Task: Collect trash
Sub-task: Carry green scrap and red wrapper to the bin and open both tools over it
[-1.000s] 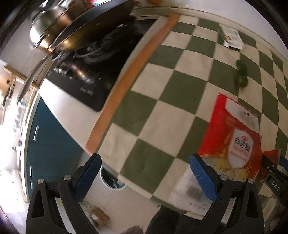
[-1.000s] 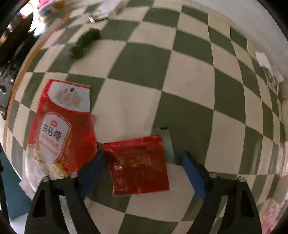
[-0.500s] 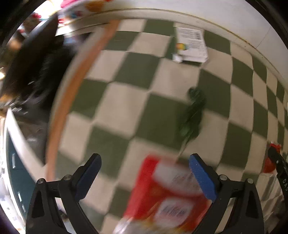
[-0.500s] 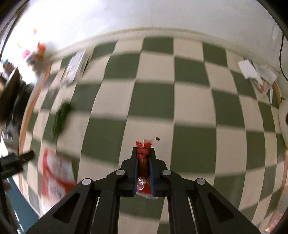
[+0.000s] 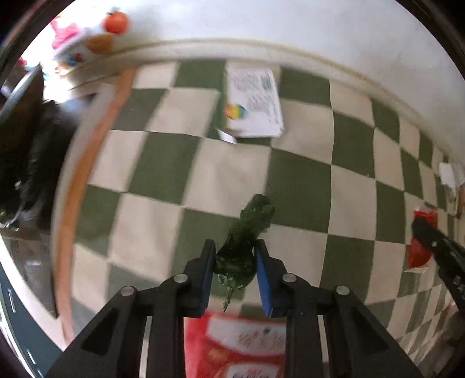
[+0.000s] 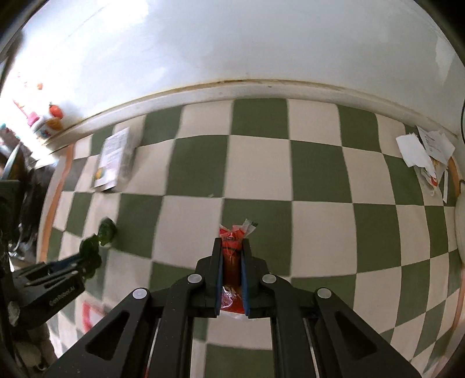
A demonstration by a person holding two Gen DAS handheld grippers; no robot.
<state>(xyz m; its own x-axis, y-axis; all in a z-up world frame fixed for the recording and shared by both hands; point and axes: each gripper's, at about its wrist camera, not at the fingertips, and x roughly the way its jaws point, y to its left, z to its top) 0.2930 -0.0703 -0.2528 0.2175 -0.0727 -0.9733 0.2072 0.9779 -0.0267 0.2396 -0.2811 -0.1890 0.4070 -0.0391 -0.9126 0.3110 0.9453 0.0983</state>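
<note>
My left gripper (image 5: 234, 256) is shut on a dark green leafy scrap (image 5: 247, 235), which sticks out past the blue pads over the checkered cloth (image 5: 162, 162). It also shows in the right wrist view (image 6: 96, 247). My right gripper (image 6: 232, 247) is shut on a small red wrapper (image 6: 231, 258), held above the cloth; the wrapper also shows in the left wrist view (image 5: 421, 241). A large red sugar bag (image 5: 238, 346) lies on the cloth just below my left gripper.
A white printed packet (image 5: 252, 101) lies near the back wall. Crumpled white papers (image 6: 424, 151) lie at the far right. A black stove with a pan (image 5: 20, 139) stands to the left past the cloth's orange border. Small jars and a tomato (image 5: 116, 21) sit at the back left.
My left gripper moved from the counter's front edge to the green scrap and shut on it. My right gripper shut on the red wrapper and lifted it off the cloth.
</note>
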